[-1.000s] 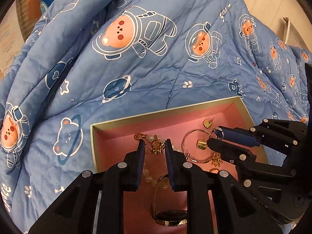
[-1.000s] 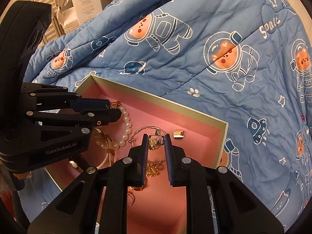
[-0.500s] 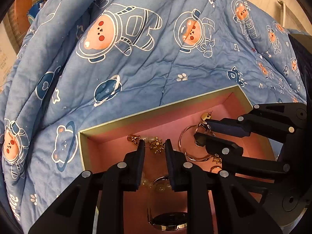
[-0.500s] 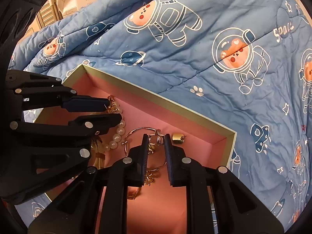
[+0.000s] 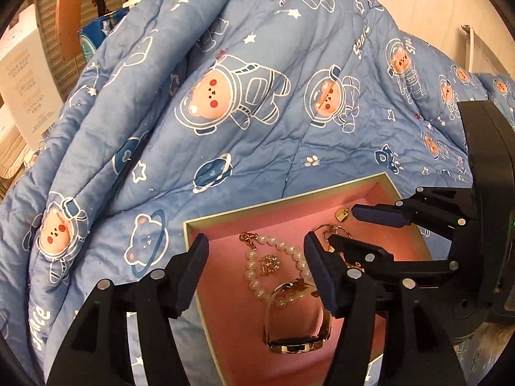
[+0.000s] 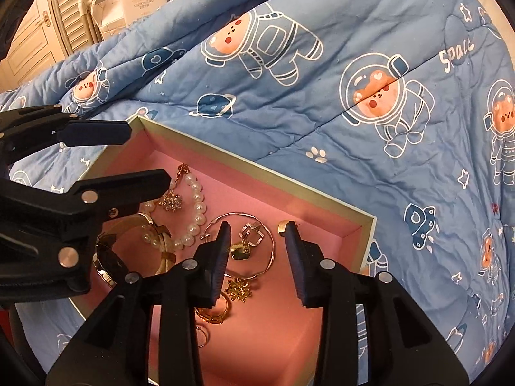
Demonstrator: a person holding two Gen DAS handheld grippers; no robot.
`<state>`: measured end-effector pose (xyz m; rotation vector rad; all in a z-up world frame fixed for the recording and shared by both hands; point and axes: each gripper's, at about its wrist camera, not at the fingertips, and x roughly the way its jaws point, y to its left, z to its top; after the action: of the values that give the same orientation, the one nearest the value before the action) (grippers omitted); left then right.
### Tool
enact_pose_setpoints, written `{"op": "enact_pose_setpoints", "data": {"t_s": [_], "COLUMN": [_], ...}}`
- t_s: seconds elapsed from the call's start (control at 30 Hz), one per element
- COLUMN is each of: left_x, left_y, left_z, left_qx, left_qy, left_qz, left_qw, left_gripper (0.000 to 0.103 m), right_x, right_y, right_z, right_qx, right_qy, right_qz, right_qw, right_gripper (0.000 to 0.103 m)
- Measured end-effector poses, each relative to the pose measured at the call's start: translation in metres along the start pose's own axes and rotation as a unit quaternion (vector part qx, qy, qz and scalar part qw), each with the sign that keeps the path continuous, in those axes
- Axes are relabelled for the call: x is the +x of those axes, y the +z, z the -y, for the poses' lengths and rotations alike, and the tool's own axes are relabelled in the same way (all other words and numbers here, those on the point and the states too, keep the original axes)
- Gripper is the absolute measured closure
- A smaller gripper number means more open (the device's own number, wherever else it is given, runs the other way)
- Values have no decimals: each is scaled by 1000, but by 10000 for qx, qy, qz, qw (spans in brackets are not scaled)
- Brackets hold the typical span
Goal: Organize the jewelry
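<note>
Both the left gripper (image 5: pixel 256 270) and right gripper (image 6: pixel 259 259) are held spread apart, empty, over the pink box (image 6: pixel 257 173) on the quilt (image 6: pixel 322 112); the jewelry (image 6: pixel 193 206) is seen inside.

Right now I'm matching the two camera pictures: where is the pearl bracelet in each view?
Left wrist: pearl bracelet between the left gripper fingers, lower centre.
Right wrist: pearl bracelet left of centre, beside the left gripper.
Shared landmark: the pink box.

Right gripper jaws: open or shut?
Open. The right gripper has a clear gap between its jaws above the pink tray, nothing held; gold charm lies below.
</note>
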<state>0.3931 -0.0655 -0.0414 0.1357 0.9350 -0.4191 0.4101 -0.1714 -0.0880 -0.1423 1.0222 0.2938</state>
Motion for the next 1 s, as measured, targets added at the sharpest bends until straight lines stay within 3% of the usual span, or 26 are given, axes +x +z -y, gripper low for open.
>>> {"op": "enact_pose_setpoints", "data": {"t_s": [0.1,0.23,0.33,0.43,0.53,1.0], "left_x": [-13,-37,-57,-78,-96,-157], "left_y": [-5,-22,-39,-59,-81,-177], "left_z": [-6,-14,-16,-16,-11,44], "left_qx": [-209,-515,-733,-937,-974,-615], "left_qy": [107,377,510,583,585,748], "left_qz": [226,666,1011,1370,1602,1960], "left_qw": [9995,9957,9909,9844,9805,9758], "left_gripper": [29,13,8,7,7,7], "right_x": [-16,-48,-71,-96,-112,-168], "right_y": [-1,-11,-25,-42,-63,-155], "right_z": [3,12,19,23,22,-45], "right_qx": [102,391,573,809,999,941], "right_qy": [-125,-431,-741,-1096,-1159,-673], "right_qz": [247,859,1263,1680,1875,1971], "right_qw": [9996,9946,9876,9763,9703,9735], "right_gripper": [58,31,27,12,12,12]}}
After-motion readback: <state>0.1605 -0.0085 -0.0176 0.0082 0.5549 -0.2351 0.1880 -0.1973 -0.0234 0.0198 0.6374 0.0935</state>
